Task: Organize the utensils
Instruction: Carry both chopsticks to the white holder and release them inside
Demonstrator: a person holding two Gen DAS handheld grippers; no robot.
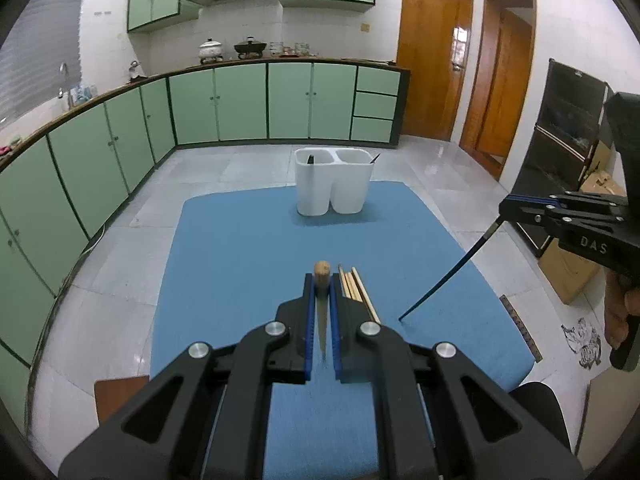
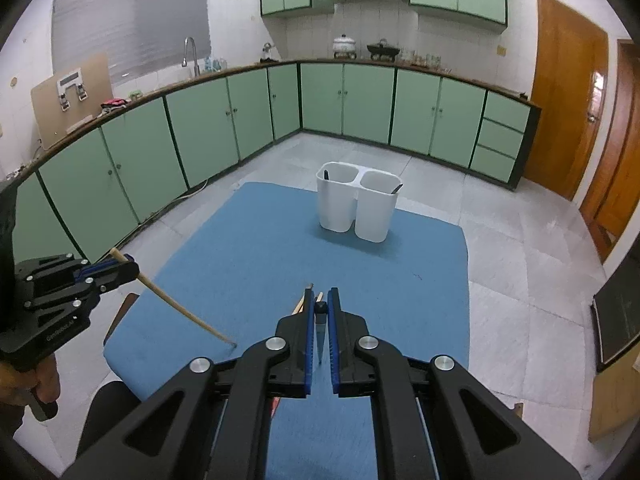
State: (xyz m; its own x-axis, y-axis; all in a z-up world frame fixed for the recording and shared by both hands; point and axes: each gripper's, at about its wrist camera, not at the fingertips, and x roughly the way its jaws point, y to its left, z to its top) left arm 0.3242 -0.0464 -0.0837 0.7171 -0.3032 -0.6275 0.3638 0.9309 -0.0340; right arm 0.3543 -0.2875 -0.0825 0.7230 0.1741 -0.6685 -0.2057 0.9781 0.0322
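Left tongs [image 1: 321, 280]: pressed together on a wooden chopstick [image 1: 322, 280], gripped near its thick end; from the right wrist view the stick slants down and its thin tip meets the blue mat [image 1: 240, 248].
Right tongs [image 2: 319, 296]: pinching a dark chopstick [image 2: 320, 334] near its top; from the left wrist view it hangs slanted, tip at the mat's surface.
Loose chopsticks [image 1: 356, 284]: a small bunch of pale wooden ones lies flat on the mat, just beyond and beside both sets of tongs.
Mat: blue, covering the table under both tongs and reaching to the far holder.
Holder [image 1: 332, 182]: a white two-cup utensil holder stands upright on the far part of the mat, well apart from the tongs; a dark utensil end shows in each cup.
Background: green kitchen cabinets [image 1: 240, 100] run along the far wall.
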